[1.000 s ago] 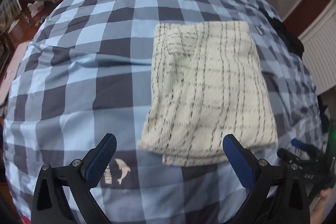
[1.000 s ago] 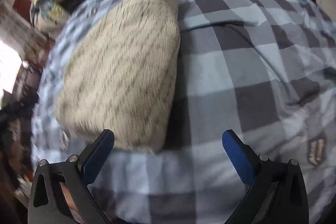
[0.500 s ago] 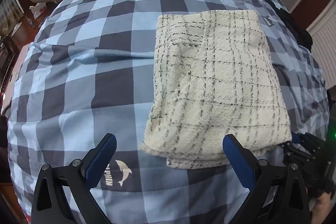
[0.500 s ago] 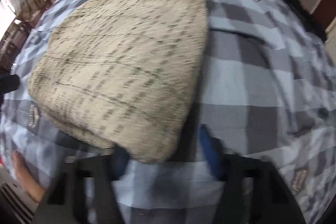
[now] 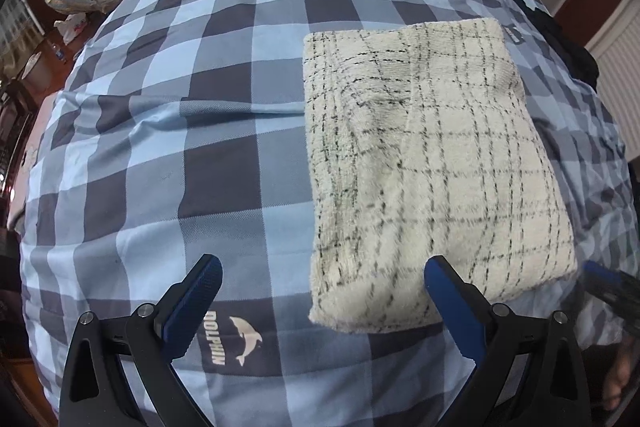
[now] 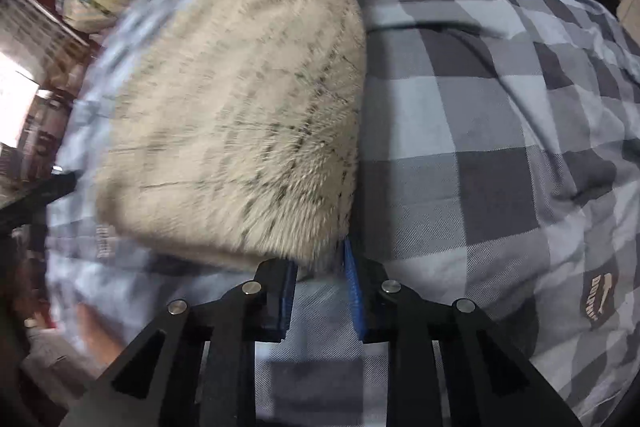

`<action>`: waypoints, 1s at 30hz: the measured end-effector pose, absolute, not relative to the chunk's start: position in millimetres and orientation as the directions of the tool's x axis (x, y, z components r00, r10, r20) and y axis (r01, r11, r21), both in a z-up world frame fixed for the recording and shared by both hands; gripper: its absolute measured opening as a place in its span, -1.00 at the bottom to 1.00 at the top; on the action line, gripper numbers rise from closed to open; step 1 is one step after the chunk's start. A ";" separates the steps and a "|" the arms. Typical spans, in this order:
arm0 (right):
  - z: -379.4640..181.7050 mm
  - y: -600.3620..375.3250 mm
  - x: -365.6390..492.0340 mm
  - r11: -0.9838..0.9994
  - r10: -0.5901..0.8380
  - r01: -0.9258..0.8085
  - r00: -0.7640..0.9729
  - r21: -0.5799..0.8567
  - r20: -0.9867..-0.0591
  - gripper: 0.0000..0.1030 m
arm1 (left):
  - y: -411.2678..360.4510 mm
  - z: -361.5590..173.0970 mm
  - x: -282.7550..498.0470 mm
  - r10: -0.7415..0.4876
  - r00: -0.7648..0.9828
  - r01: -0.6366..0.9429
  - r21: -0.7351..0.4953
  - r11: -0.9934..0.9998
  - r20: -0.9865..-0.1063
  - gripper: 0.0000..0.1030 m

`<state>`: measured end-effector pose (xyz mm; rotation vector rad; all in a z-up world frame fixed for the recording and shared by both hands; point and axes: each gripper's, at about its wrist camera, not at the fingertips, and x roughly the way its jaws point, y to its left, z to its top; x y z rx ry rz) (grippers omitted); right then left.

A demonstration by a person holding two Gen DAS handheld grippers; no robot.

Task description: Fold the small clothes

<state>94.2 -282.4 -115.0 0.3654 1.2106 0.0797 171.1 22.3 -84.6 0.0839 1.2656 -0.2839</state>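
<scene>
Folded cream fleece garment with thin black check lines lies flat on the blue checked bedspread, toward the right side of the bed in the left wrist view. It looks like a stacked rectangle, several layers thick at the near edge.

Right gripper: jaws have just been closing and now stand narrow on the near right corner of the garment. The fleece corner sits between the blue pads, so I read it as gripped; the frame is motion-blurred, so pad contact is likely, not certain.

Left gripper: jaws wide apart, holding nothing. It hovers just above the bedspread at the garment's near left corner; its right finger overlaps the near edge in view, its left finger is over the dolphin logo.

Step in hand, my read: taking hold of the near edge for one more fold, or to lift the finished stack away. Can't tell which.

Next move calls for:
- left jaws to shift right and pinch the near left corner, catching all layers
- both corners then lifted together and level, so the stack doesn't splay
- if folding, carry the near edge to the far edge and align corners

Risk: thick fleece may slip out of a shallow pinch.
</scene>
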 end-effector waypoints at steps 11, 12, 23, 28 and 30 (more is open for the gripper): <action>-114.6 -340.8 138.6 0.743 0.448 0.255 0.497 0.619 -0.743 0.96 | 14.6 -129.6 225.1 -0.312 0.092 0.211 -0.288 0.934 -0.946 0.99; -124.8 -344.0 150.0 0.725 0.473 0.269 0.476 0.634 -0.742 0.96 | 15.9 -133.5 231.4 -0.342 0.076 0.191 -0.323 0.927 -0.936 0.99; -180.7 -329.0 207.8 0.717 0.572 0.294 0.268 0.632 -0.775 0.96 | 16.6 -191.0 277.5 -0.508 -0.085 0.002 -0.510 0.860 -0.857 1.00; -197.2 -318.2 215.7 0.653 0.657 0.294 0.238 0.698 -0.715 0.96 | 8.1 -197.9 284.7 -0.518 -0.072 -0.011 -0.518 0.855 -0.853 0.99; -199.5 -316.9 216.9 0.644 0.669 0.286 0.241 0.710 -0.703 0.96 | 7.8 -191.3 286.2 -0.543 -0.058 0.003 -0.545 0.839 -0.837 0.47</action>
